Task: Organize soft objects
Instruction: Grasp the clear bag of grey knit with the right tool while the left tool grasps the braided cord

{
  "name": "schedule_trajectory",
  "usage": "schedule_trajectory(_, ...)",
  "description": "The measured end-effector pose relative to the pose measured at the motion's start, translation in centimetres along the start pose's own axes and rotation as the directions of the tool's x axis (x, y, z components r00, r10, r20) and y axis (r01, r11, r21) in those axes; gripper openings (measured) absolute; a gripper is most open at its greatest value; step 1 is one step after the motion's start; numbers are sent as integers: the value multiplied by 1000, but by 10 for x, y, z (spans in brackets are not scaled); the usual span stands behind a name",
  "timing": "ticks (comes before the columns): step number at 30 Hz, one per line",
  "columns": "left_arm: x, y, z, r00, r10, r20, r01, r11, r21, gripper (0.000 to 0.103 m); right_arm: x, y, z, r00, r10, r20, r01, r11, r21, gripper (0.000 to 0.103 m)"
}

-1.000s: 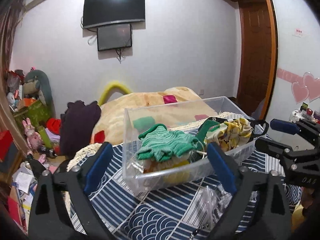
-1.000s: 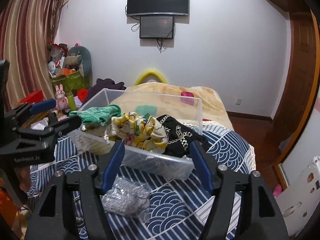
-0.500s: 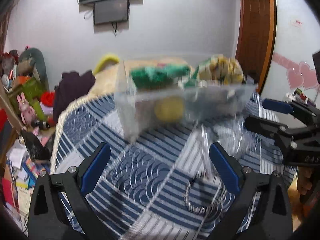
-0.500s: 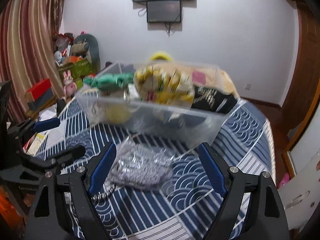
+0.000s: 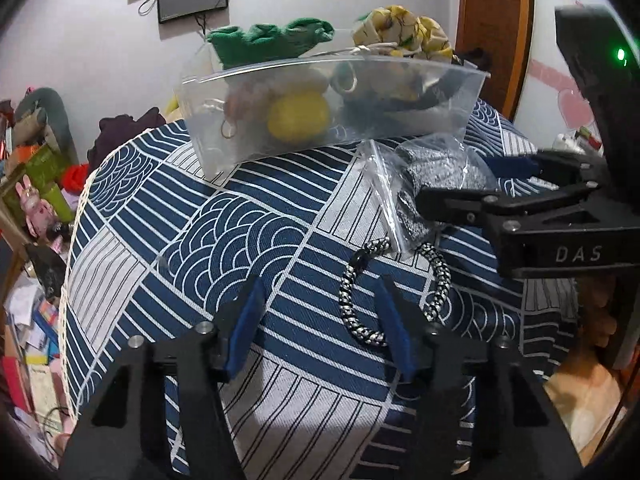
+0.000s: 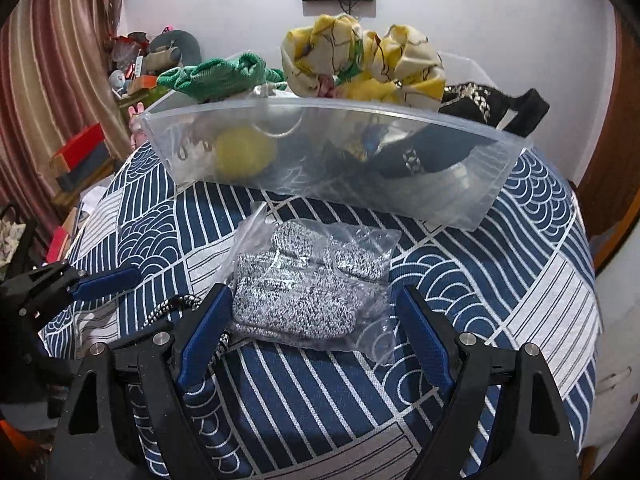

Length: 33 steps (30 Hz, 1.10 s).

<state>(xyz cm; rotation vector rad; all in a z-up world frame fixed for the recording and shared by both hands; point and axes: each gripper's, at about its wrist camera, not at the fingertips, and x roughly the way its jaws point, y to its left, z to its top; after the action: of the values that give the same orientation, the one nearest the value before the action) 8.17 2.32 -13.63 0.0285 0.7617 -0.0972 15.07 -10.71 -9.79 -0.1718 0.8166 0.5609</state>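
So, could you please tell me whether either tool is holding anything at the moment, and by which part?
Nothing is held. The left tool has just been closing, over bare cloth beside the braided cord; the right tool straddles the bagged knit, not gripping.

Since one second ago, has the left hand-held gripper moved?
Yes. The left hand-held gripper has come down toward the tablecloth: the clear bin now sits high in its view, and its jaws have just been closing with nothing between them.

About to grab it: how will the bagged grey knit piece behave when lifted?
The grey knit piece looks soft, so it will probably sag. Its crinkled clear bag is loose and glossy, so the gripper may slip or catch plastic only. Likely light.
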Motion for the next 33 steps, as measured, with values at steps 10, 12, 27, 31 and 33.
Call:
schedule_trajectory(10, -6, -1, -3, 1000, -17, 14, 17, 1000, 7, 6, -9, -2, -7, 999, 28, 24, -27, 1000, -10, 39)
schedule_trajectory(12, -8, -1, -2, 1000, -16, 21, 16, 1000, 8, 6, -13, -4, -6, 999, 24, 37, -24, 1000, -5, 37)
schedule_trajectory(27, -46, 22, 49, 976, 54, 210, -45, 998, -47, 6, -67, -18, 14, 973, -11, 232, 2, 999, 35, 36)
schedule_trajectory(31, -59, 29, 66, 961, 49, 271, -33, 998, -61, 6, -76, -20, 22, 960, -27, 277, 13, 999, 51, 36)
schedule_trajectory(33, -62, 34, 69, 961, 41, 273, -22, 997, -70, 6, -78, -21, 23, 956, -32, 290, 17, 998, 56, 37)
